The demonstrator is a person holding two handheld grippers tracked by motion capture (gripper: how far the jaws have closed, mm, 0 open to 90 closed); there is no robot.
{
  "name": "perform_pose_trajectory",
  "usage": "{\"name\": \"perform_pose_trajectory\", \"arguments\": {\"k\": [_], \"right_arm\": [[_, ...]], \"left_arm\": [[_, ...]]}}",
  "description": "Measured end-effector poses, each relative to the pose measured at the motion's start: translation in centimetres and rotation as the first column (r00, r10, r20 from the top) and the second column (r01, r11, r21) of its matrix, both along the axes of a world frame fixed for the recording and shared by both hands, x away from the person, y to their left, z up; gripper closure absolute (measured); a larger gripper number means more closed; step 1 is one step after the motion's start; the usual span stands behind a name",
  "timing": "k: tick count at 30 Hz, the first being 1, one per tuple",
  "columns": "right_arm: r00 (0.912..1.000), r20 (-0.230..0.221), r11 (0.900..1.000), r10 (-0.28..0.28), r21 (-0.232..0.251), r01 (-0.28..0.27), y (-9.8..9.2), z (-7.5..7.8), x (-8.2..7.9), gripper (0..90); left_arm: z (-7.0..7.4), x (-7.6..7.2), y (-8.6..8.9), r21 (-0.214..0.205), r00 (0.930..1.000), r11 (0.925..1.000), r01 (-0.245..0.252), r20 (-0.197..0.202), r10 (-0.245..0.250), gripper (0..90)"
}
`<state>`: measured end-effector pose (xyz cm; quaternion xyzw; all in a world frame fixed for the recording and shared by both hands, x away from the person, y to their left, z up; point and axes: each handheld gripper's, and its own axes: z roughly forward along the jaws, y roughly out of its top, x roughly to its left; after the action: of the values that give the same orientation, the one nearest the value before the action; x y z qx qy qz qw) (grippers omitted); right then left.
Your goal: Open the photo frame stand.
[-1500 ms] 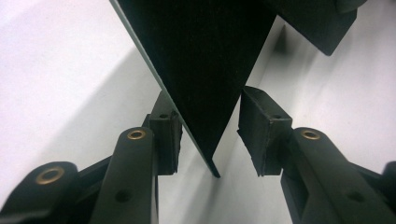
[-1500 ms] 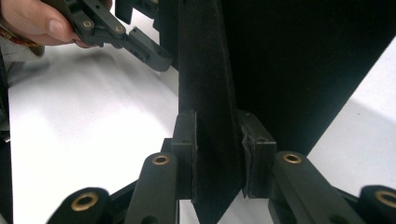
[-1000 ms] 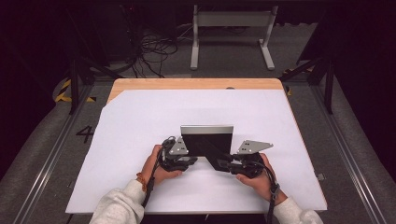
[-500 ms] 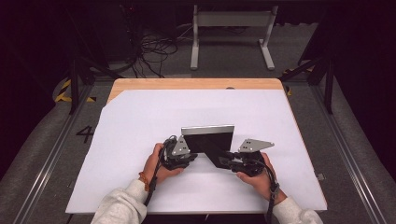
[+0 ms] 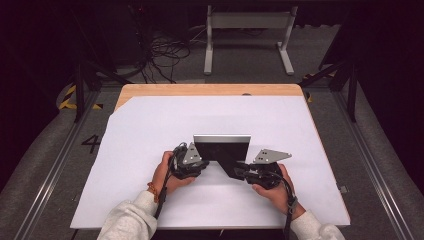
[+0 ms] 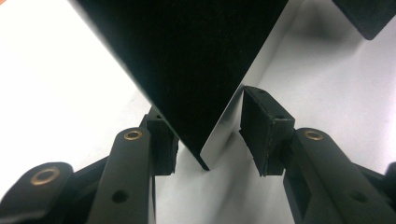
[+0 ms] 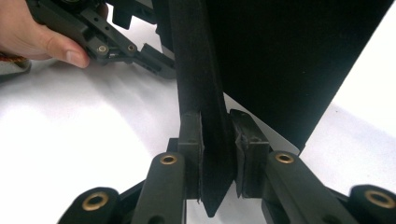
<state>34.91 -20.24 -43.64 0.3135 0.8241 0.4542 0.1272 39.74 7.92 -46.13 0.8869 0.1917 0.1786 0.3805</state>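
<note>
A: Nearest the table's front edge, what are the two hands doing?

B: The left hand [image 5: 167, 172] grips the left gripper [image 5: 196, 165] and the right hand [image 5: 272, 185] grips the right gripper [image 5: 240, 171]. Both point inward at the black flat board with a silvery edge [image 5: 222, 152].

A: Is the left one clamped?

B: No. In the left gripper view a corner of the board [image 6: 187, 70] sits between the jaws: one pad is against its dark face, the other pad [image 6: 259, 128] stands off the pale edge with a gap. Its jaws have just been opening a little.

A: And the right?

B: Its jaws have just been closing; in the right gripper view both pads press a thin black flap of the board [image 7: 205, 140] from either side.

A: Where is the board?

B: Standing up, tilted, on the white sheet [image 5: 150, 130] covering the wooden table [image 5: 200, 90], near the front, between the grippers.

A: Beyond the table?

B: A tangle of dark cables [image 5: 165, 52] and a pale metal stand [image 5: 247, 35] on the grey floor.
</note>
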Motion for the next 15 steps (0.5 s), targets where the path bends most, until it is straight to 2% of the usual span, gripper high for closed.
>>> {"name": "perform_pose_trajectory", "arguments": {"k": [4, 6, 7, 11, 13, 15], "right_arm": [[1.0000, 0.005, 1.0000, 0.000, -0.008, 0.000, 0.1, 0.0, -0.1, 78.9], [1.0000, 0.009, 0.9999, 0.002, -0.011, -0.002, 0.1, 0.0, -0.1, 79.2], [1.0000, 0.008, 0.9999, 0.005, -0.014, -0.005, 0.1, 0.0, -0.1, 79.5], [0.9998, 0.006, 0.9993, 0.020, -0.031, -0.020, 0.1, -0.2, -0.2, 80.2], [0.9998, 0.006, 0.9992, 0.020, -0.033, -0.020, 0.1, -0.2, -0.2, 80.2], [0.9998, 0.011, 0.9992, 0.017, -0.036, -0.017, 0.2, -0.2, -0.3, 80.2]], "left_arm": [[-0.1, 0.3, 0.6, 0.001, 0.9992, 0.9992, -0.040, 0.000, 0.040, 62.7], [-0.1, 0.4, 0.9, -0.015, 0.9995, 0.9995, -0.027, -0.018, 0.027, 65.5], [0.0, 0.4, 1.0, -0.013, 0.9997, 0.9997, -0.019, -0.013, 0.018, 65.4], [0.6, 0.5, 1.7, -0.079, 0.9997, 0.9969, -0.005, -0.026, 0.003, 59.1], [0.7, 0.5, 1.8, -0.103, 0.9992, 0.9945, 0.016, -0.034, -0.019, 59.1], [0.9, 0.4, 1.8, -0.106, 0.9993, 0.9941, 0.020, -0.028, -0.023, 59.5]]}}
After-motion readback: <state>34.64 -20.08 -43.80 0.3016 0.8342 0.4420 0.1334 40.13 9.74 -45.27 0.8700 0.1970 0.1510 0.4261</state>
